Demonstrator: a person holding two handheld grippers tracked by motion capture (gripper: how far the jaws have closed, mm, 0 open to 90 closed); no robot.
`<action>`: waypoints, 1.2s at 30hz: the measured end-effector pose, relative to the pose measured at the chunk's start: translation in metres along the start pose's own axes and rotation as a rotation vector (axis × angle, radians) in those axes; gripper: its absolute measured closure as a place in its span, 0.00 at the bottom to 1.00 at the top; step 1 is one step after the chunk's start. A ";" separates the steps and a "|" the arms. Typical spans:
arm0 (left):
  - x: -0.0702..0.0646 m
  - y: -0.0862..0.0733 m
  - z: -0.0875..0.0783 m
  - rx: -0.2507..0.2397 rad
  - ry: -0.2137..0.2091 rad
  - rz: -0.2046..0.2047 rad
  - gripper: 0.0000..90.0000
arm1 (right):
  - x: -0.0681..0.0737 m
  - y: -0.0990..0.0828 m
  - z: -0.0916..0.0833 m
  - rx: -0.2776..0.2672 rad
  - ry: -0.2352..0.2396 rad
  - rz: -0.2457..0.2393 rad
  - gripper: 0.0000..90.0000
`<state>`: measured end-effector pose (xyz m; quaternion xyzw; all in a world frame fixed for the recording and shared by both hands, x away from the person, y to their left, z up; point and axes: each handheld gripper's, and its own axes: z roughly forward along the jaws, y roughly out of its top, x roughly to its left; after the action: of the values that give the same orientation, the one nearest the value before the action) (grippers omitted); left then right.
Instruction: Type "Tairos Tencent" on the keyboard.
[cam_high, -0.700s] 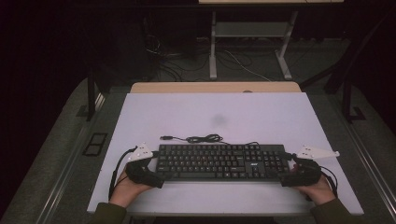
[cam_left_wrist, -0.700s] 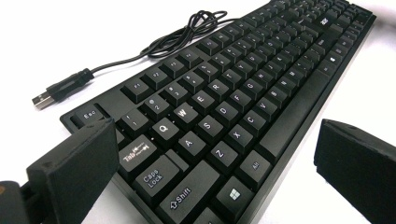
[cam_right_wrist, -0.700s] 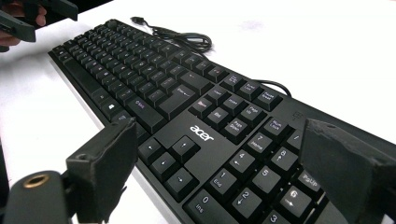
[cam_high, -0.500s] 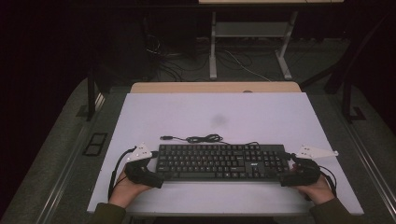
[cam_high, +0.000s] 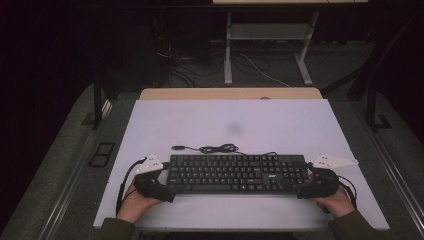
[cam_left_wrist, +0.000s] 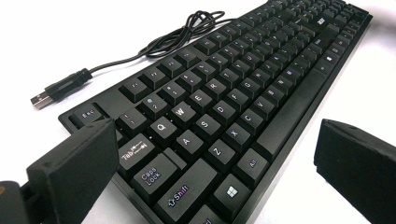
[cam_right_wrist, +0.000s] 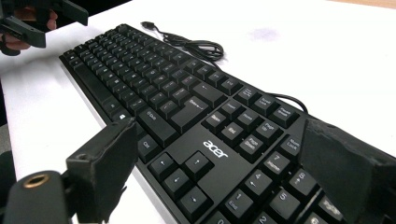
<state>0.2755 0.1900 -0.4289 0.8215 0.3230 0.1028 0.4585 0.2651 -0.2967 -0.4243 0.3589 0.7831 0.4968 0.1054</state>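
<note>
The black keyboard (cam_high: 236, 173) is lying near the bench's (cam_high: 280, 120) front edge, its cable (cam_high: 215, 148) coiled just behind (open room beyond). The left gripper (cam_high: 159, 181) and right gripper (cam_high: 310, 186) are straddling its two ends, jaws wide, gripping nothing. Since the earlier frames, nothing is shifting noticeably.

The high view is dim at its edges: the floor and far room sink into near black, while the bench (cam_high: 280, 125) top is evenly lit from above, with a faint grey smudge near its middle. In both tool views the bench glares white, and the near jaws are soft and blurred.
</note>
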 end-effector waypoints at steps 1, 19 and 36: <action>0.000 0.000 0.000 -0.001 -0.001 0.001 0.00 | 0.001 0.001 0.001 0.001 0.002 -0.001 0.13; -0.001 0.001 0.001 0.001 -0.016 -0.010 0.00 | 0.004 0.009 0.009 -0.007 0.018 -0.007 0.13; -0.002 0.000 0.002 -0.009 -0.033 -0.021 0.00 | 0.010 0.017 0.021 -0.014 0.062 0.001 0.13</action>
<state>0.2749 0.1878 -0.4299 0.8177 0.3234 0.0859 0.4685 0.2767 -0.2709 -0.4179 0.3429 0.7824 0.5131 0.0834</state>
